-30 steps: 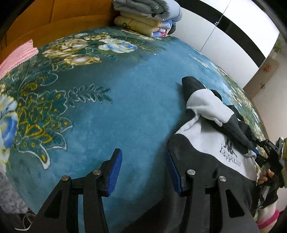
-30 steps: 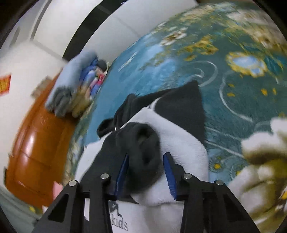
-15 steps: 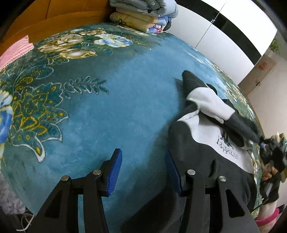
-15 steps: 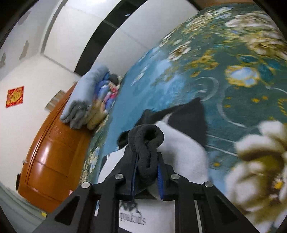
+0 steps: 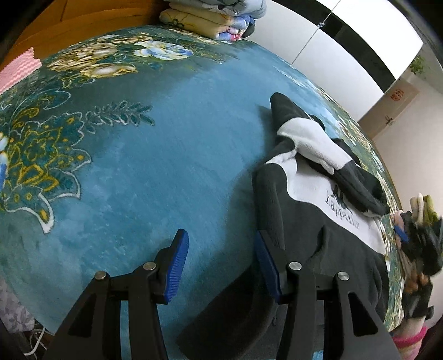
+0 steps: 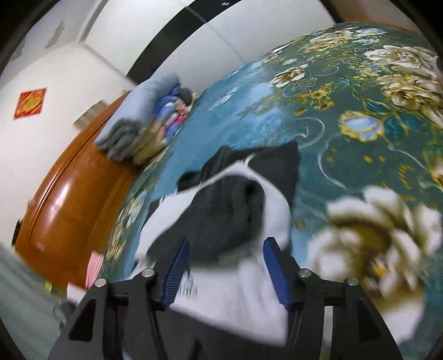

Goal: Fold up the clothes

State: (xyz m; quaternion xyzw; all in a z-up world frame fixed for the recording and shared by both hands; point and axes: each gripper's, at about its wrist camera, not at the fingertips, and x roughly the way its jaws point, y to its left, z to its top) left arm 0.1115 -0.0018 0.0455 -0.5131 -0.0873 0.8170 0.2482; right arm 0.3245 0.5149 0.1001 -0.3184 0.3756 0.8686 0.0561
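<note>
A dark grey and white sweatshirt (image 5: 313, 210) lies on the teal floral bedspread (image 5: 155, 155), one sleeve (image 5: 357, 182) folded across its white chest with the lettering. My left gripper (image 5: 221, 265) is open and empty, low over the bedspread at the garment's left hem. In the right wrist view my right gripper (image 6: 225, 272) is open, its blue pads either side of the dark sleeve cuff (image 6: 221, 221), which rests on the white chest (image 6: 238, 301). The right gripper and hand (image 5: 415, 243) show blurred at the left view's right edge.
A stack of folded blankets (image 5: 213, 16) sits at the head of the bed against the wooden headboard (image 6: 72, 199). A pink cloth (image 5: 16, 69) lies at the far left. White wardrobe doors (image 5: 332, 44) stand behind the bed.
My right gripper, shut on the sleeve cuff half a second ago, has opened and let it drop onto the chest. My left gripper stayed open and shifted slightly.
</note>
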